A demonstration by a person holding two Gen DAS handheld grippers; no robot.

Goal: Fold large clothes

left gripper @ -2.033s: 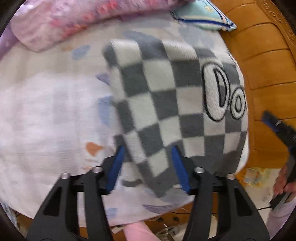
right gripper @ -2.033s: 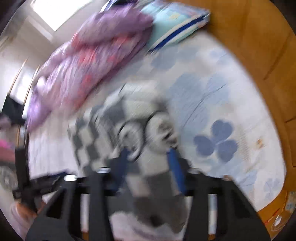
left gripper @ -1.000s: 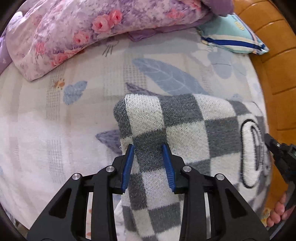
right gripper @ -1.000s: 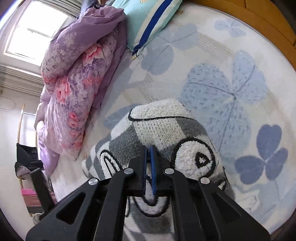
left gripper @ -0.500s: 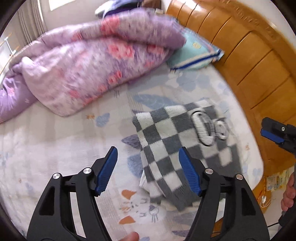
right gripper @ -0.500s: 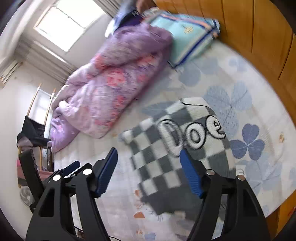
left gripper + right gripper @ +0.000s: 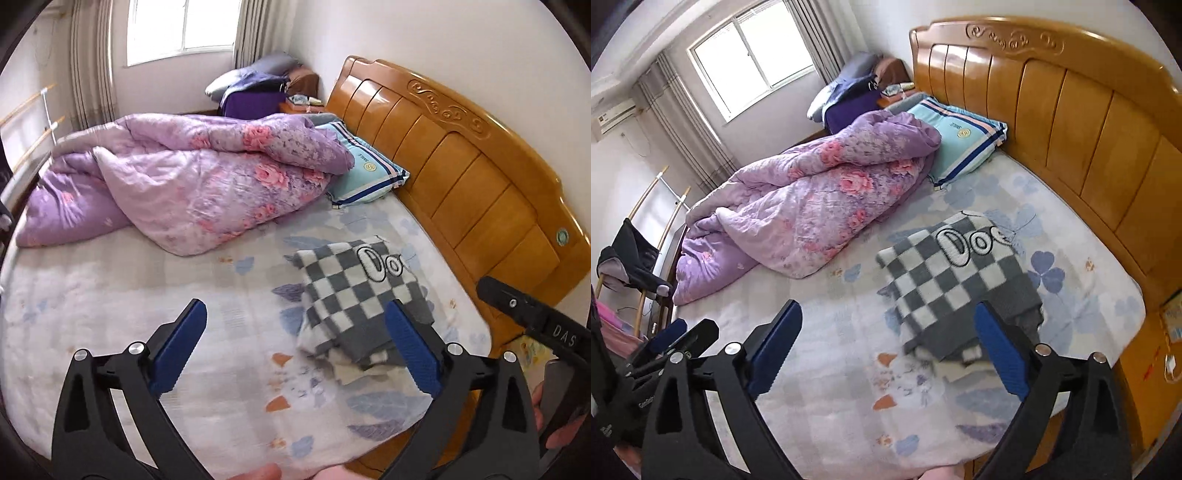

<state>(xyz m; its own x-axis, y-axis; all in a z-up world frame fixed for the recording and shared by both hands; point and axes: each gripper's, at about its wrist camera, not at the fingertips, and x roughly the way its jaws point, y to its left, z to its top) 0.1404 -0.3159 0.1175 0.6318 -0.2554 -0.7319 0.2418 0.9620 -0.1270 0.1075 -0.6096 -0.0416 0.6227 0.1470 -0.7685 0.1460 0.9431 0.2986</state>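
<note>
A grey-and-white checkered sweater (image 7: 354, 295) with black-outlined letters lies folded on the bed sheet (image 7: 110, 295), near the headboard side. It shows in the right wrist view too, the sweater (image 7: 960, 280) lying flat with its layers stacked at the near end. My left gripper (image 7: 295, 343) hangs high above the bed, jaws opening wide, nothing between them. My right gripper (image 7: 886, 343) is equally high, jaws opening, nothing between them. Its black body (image 7: 535, 317) shows at the right edge of the left wrist view, held by a hand (image 7: 539, 410).
A purple floral quilt (image 7: 192, 177) is bunched across the far half of the bed. A light blue pillow (image 7: 365, 173) leans by the wooden headboard (image 7: 461, 155). A rack with dark clothes (image 7: 631, 258) stands left of the bed. The window (image 7: 753, 55) is behind.
Both grippers let go of the sweater, opened wide and rose far up and back from the bed. The sweater now lies folded on the sheet.
</note>
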